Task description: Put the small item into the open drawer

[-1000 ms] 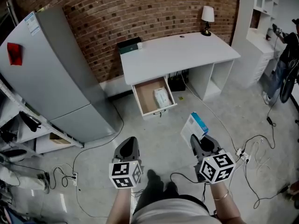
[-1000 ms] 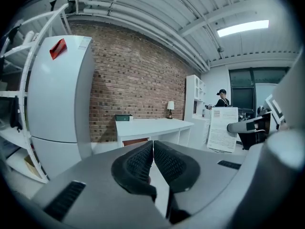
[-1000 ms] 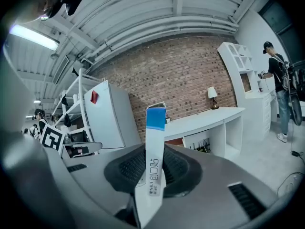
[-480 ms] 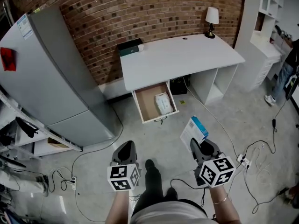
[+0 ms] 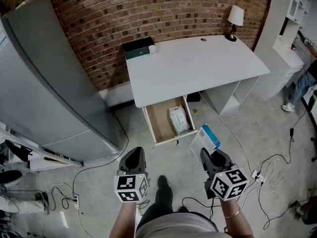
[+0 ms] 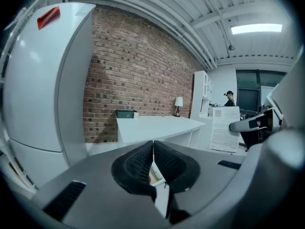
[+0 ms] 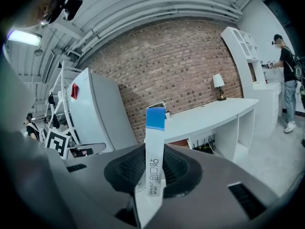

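A flat white box with a blue end [image 5: 204,138] sticks up from my right gripper [image 5: 209,156], whose jaws are shut on it; in the right gripper view the white box [image 7: 153,156] stands edge-on between the black pads. My left gripper [image 5: 134,159] is shut with nothing between its pads [image 6: 143,162]. Ahead, the open drawer [image 5: 155,122] juts out from under the white desk [image 5: 193,63]. A white packet [image 5: 179,120] lies inside the drawer. Both grippers hover over the floor, short of the drawer.
A grey fridge [image 5: 44,78] stands left of the desk. On the desk sit a dark green box [image 5: 137,47] and a lamp [image 5: 235,20]. Cables [image 5: 267,172] trail over the floor at right. A person [image 5: 302,83] stands at the far right by white shelves [image 5: 292,29].
The view has advanced toward the desk: the drawer and desk now sit closer and lower in the head view. Both grippers hold the same pose, the right still gripping the box.
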The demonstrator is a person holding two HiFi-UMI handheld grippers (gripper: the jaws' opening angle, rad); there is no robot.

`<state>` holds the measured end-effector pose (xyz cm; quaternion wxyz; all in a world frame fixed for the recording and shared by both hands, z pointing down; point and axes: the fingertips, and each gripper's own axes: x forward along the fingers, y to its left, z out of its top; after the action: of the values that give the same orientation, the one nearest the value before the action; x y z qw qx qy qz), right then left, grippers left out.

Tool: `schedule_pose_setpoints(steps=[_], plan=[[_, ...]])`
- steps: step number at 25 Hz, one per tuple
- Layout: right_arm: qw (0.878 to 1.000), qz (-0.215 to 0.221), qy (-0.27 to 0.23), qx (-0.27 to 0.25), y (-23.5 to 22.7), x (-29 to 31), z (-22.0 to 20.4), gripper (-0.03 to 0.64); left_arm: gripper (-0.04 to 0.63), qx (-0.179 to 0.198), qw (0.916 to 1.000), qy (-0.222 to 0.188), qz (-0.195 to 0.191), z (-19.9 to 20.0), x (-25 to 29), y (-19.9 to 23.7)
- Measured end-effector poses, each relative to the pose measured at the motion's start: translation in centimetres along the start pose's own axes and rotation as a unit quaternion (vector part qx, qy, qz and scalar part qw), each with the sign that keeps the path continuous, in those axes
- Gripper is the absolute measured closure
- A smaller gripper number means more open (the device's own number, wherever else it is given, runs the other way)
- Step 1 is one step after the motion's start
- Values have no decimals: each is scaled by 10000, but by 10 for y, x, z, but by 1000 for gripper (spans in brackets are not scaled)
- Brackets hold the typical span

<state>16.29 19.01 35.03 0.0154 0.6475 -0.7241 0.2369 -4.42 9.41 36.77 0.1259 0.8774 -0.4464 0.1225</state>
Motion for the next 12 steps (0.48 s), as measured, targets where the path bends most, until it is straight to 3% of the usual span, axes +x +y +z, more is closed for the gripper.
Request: schedule_pose_setpoints(steps=[6, 12], plan=[[9998, -11, 205, 39, 17, 90, 13, 532, 569, -25, 9999, 115, -81, 19, 60, 65], [9995, -119, 297, -1, 19, 145, 21, 532, 569, -88, 9997, 155, -139, 25, 96, 102]])
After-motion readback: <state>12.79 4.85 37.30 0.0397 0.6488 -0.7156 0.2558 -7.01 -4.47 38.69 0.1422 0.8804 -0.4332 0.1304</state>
